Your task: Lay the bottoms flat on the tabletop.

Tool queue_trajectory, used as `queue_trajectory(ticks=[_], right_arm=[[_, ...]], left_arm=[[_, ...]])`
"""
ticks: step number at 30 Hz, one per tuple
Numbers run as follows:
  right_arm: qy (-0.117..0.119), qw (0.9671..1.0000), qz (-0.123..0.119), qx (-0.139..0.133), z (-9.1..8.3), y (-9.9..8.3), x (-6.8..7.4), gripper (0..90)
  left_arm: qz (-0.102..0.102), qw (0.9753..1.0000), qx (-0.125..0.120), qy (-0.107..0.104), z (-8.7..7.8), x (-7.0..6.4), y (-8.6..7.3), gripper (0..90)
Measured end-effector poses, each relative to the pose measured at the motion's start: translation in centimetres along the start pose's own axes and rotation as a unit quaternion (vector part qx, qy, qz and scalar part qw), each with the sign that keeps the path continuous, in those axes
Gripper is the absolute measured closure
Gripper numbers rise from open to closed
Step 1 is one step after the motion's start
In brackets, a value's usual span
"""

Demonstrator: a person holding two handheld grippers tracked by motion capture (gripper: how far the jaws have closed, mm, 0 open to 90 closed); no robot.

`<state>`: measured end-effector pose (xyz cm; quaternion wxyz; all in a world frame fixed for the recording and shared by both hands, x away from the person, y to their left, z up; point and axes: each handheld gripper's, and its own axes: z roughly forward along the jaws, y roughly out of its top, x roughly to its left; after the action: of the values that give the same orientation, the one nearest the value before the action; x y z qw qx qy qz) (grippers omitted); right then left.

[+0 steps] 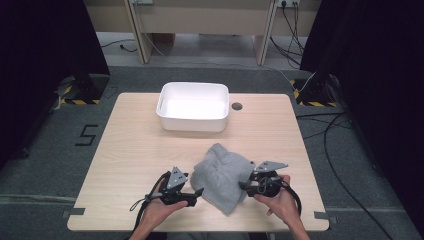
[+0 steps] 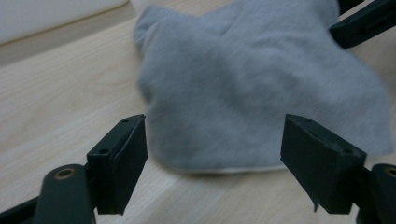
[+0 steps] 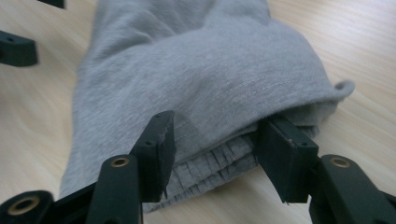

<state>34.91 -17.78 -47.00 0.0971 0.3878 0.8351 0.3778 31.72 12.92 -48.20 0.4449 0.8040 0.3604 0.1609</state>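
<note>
A folded grey cloth [image 1: 220, 177] lies on the near half of the wooden table [image 1: 135, 145]. My left gripper [image 1: 197, 196] sits at the cloth's left edge, held in a hand. Seen from the left gripper view, it [image 2: 215, 158] is open, its jaws wide apart just short of the cloth's [image 2: 261, 84] hem. My right gripper [image 1: 244, 186] is at the cloth's right edge. Seen from the right gripper view, it [image 3: 215, 149] is open, jaws astride the layered edge of the cloth [image 3: 205, 70], which looks unsqueezed.
A white rectangular tub [image 1: 193, 122] stands at the back middle of the table, with a small round hole [image 1: 237, 106] beside it on the right. Cables [image 1: 330, 135] lie on the floor to the right. Bare wood surrounds the cloth.
</note>
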Motion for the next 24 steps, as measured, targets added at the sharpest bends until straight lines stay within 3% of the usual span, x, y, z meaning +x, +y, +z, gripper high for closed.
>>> queue_trajectory(ticks=[2, 4, 6, 8, 10, 12, 13, 14, 15, 17, 18, 19, 20, 21, 23, 24], right_arm=[[0.003, 0.9998, 0.008, -0.019, -0.4, 0.4, 0.2, 42.8], [-0.011, 0.9992, 0.007, -0.038, -1.3, 0.7, 0.2, 43.1], [-0.041, 0.9981, 0.008, -0.045, -2.2, 0.6, -0.2, 42.3], [-0.047, 0.9977, 0.015, -0.046, -2.5, 0.3, -0.7, 41.3], [-0.043, 0.9976, 0.035, -0.042, -2.4, -0.2, -0.9, 40.5], [-0.042, 0.9976, 0.036, -0.041, -2.3, -0.3, -1.0, 40.4], [-0.043, 0.9978, 0.036, -0.036, -2.0, -0.5, -1.2, 40.0], [-0.043, 0.9977, 0.037, -0.035, -2.0, -0.5, -1.3, 39.9], [-0.043, 0.9977, 0.038, -0.035, -2.0, -0.6, -1.4, 39.8], [-0.043, 0.9977, 0.040, -0.034, -2.0, -0.6, -1.6, 39.6], [-0.042, 0.9977, 0.041, -0.035, -1.9, -0.7, -1.7, 39.6], [-0.042, 0.9976, 0.043, -0.035, -1.9, -0.7, -1.7, 39.6], [-0.043, 0.9976, 0.045, -0.031, -1.9, -0.8, -1.8, 39.6], [-0.043, 0.9975, 0.045, -0.031, -1.8, -0.8, -1.8, 39.6], [-0.043, 0.9977, 0.041, -0.030, -1.8, -0.8, -1.7, 39.6], [-0.043, 0.9979, 0.041, -0.029, -1.7, -0.8, -1.6, 39.6]], left_arm=[[0.007, 0.9998, -0.009, -0.015, -0.4, -0.8, 0.4, 23.7], [0.024, 0.9992, -0.005, -0.032, -0.3, -2.1, 0.8, 23.9], [0.042, 0.9979, 0.010, -0.049, 0.4, -3.3, 1.1, 22.8], [0.050, 0.9972, 0.012, -0.054, 1.3, -4.5, 1.3, 21.9], [0.071, 0.9955, 0.026, -0.057, 2.8, -5.9, 1.5, 20.8], [0.077, 0.9954, 0.027, -0.050, 3.6, -6.5, 1.5, 19.7], [0.101, 0.9938, 0.040, -0.025, 5.1, -7.4, 1.4, 18.5], [0.111, 0.9927, 0.046, -0.013, 5.6, -7.7, 1.3, 18.5], [0.128, 0.9901, 0.058, -0.001, 6.1, -7.9, 1.1, 20.2], [0.157, 0.9846, 0.075, 0.017, 6.9, -8.1, 0.6, 24.8], [0.157, 0.9851, 0.066, 0.026, 7.0, -8.1, 0.6, 28.5], [0.167, 0.9833, 0.062, 0.038, 7.1, -8.0, 0.7, 39.0], [0.169, 0.9831, 0.060, 0.039, 7.2, -7.8, 0.7, 48.7], [0.162, 0.9846, 0.056, 0.035, 7.0, -7.3, 0.8, 55.0], [0.132, 0.9903, 0.042, 0.016, 6.6, -6.6, 1.1, 68.0], [0.121, 0.9919, 0.037, 0.008, 6.4, -6.3, 1.2, 70.6]])
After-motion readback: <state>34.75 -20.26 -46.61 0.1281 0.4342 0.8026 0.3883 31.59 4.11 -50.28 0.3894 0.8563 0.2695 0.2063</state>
